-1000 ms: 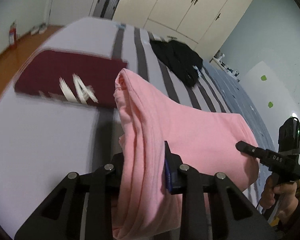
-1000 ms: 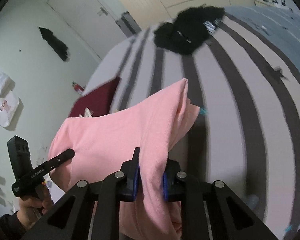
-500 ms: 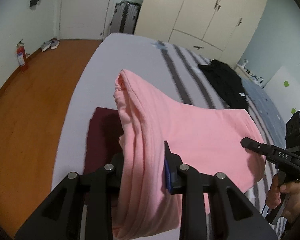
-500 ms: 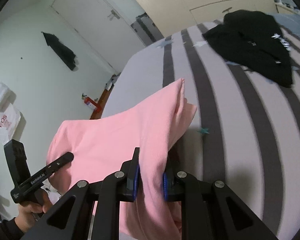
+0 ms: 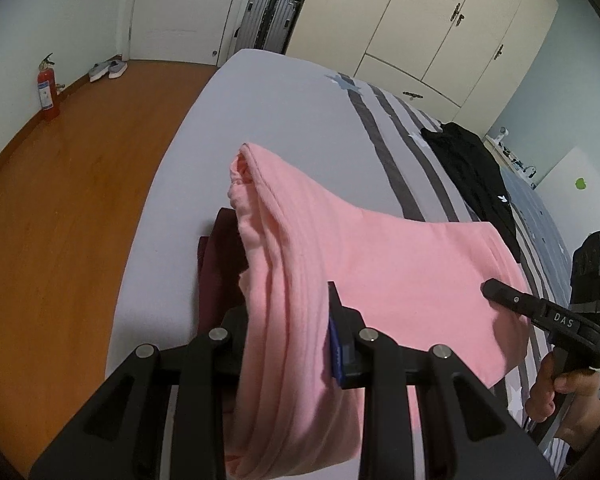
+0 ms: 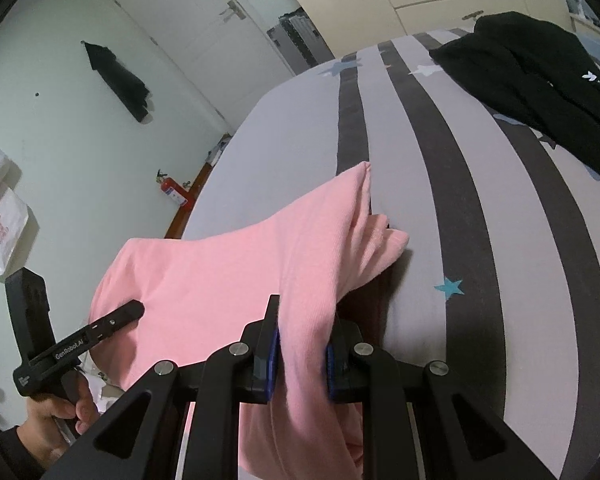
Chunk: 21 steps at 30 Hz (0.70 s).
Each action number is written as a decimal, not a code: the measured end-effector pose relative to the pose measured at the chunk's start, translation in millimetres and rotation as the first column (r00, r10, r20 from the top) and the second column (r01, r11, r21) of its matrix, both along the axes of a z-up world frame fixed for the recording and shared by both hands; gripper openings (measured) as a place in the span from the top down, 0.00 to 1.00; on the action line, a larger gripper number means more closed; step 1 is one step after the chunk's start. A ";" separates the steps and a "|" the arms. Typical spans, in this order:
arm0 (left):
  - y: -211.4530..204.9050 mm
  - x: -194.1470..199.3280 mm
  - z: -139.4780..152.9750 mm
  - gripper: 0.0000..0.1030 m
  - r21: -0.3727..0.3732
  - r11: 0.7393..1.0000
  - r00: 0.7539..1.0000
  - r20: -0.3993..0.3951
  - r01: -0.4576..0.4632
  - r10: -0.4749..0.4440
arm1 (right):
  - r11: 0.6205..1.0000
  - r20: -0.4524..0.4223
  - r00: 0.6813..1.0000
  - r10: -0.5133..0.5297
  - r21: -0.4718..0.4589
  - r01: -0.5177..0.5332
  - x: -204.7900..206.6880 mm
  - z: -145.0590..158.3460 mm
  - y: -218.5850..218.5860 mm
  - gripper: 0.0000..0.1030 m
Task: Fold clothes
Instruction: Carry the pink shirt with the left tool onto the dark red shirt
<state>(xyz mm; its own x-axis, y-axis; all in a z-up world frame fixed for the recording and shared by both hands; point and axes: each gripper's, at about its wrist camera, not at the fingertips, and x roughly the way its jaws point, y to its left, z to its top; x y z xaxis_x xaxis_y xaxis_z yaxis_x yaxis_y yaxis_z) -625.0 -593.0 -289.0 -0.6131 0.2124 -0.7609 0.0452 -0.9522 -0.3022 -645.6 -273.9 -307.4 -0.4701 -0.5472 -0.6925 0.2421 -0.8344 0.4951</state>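
A folded pink garment hangs stretched between both grippers just above the bed. My left gripper is shut on its left end, where thick folds bunch between the pads. My right gripper is shut on the other end of the pink garment. Each gripper shows in the other's view, the right one at the lower right and the left one at the lower left. A folded maroon garment lies on the bed beneath the pink one, mostly hidden by it.
A black garment lies spread on the striped bedsheet further up the bed. The bed's left edge drops to a wooden floor with a red fire extinguisher. Wardrobes and a suitcase stand beyond.
Both grippers have carried the pink garment sideways across the bed and slightly down. The maroon garment, earlier in plain view to the left, now lies under the pink one.
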 end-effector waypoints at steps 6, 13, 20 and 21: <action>4.7 2.0 -15.7 0.61 -0.076 0.997 1.000 0.021 -0.001 0.003 | 0.999 0.067 0.998 0.008 0.046 -0.011 -7.2 -28.3 -5.7 0.80; 21.2 18.4 22.9 0.45 -0.358 0.932 0.996 -0.085 -0.052 0.023 | 0.983 -0.002 0.996 0.086 0.165 -0.084 -9.1 -4.6 0.3 0.64; 39.1 12.8 23.7 0.85 -0.464 0.885 0.994 -0.105 -0.015 -0.038 | 0.847 -0.164 0.974 0.157 0.529 -0.048 -1.8 14.7 -40.7 0.69; 42.0 10.9 21.5 0.88 -0.463 0.886 0.994 -0.096 0.001 -0.052 | 0.825 -0.178 0.968 0.174 0.564 -0.044 -0.6 14.9 -49.0 0.72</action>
<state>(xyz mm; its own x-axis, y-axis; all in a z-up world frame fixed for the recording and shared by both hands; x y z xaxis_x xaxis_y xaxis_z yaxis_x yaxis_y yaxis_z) -614.1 -551.1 -267.5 -0.6924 -0.1299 -0.7097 0.0106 -0.9854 0.1700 -646.1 -322.9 -292.6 -0.6009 -0.1603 -0.7831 0.3928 -0.9125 -0.1146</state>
